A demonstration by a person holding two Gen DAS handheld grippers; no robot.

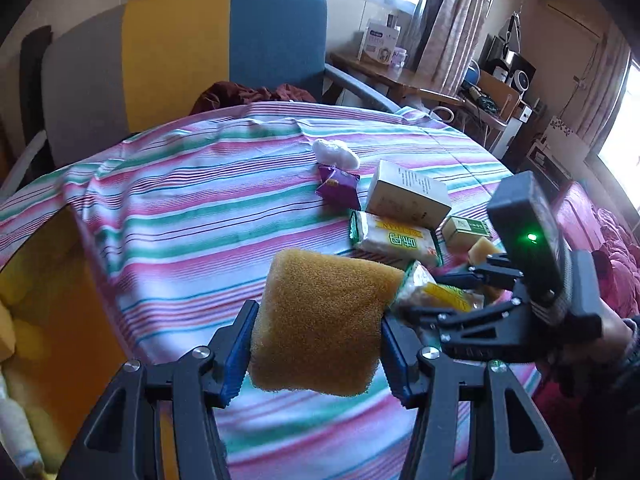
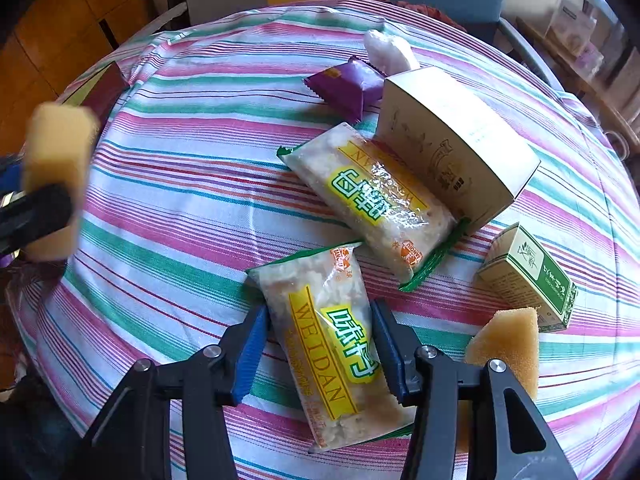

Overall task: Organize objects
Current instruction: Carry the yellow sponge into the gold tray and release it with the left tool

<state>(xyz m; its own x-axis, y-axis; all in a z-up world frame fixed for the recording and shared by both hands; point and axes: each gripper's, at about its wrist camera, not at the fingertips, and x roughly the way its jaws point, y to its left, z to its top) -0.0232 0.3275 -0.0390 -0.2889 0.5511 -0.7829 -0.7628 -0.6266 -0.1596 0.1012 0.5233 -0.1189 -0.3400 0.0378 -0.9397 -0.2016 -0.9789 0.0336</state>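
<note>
My left gripper (image 1: 316, 332) is shut on a yellow sponge (image 1: 324, 320) and holds it above the striped tablecloth (image 1: 180, 220); the sponge also shows blurred at the left of the right wrist view (image 2: 56, 152). My right gripper (image 2: 320, 344) is shut on a clear Weidan snack packet (image 2: 332, 344); the gripper shows in the left wrist view (image 1: 440, 308) beside the sponge. A second Weidan packet (image 2: 372, 196) lies against a cream box (image 2: 460, 140). A second sponge (image 2: 508, 344) lies by a small green box (image 2: 528, 276).
A purple snack packet (image 2: 348, 84) and a white wrapped lump (image 2: 388, 52) lie at the far side of the pile. A grey, yellow and blue chair (image 1: 180, 52) stands behind the table. A cluttered desk (image 1: 400, 76) stands at the right.
</note>
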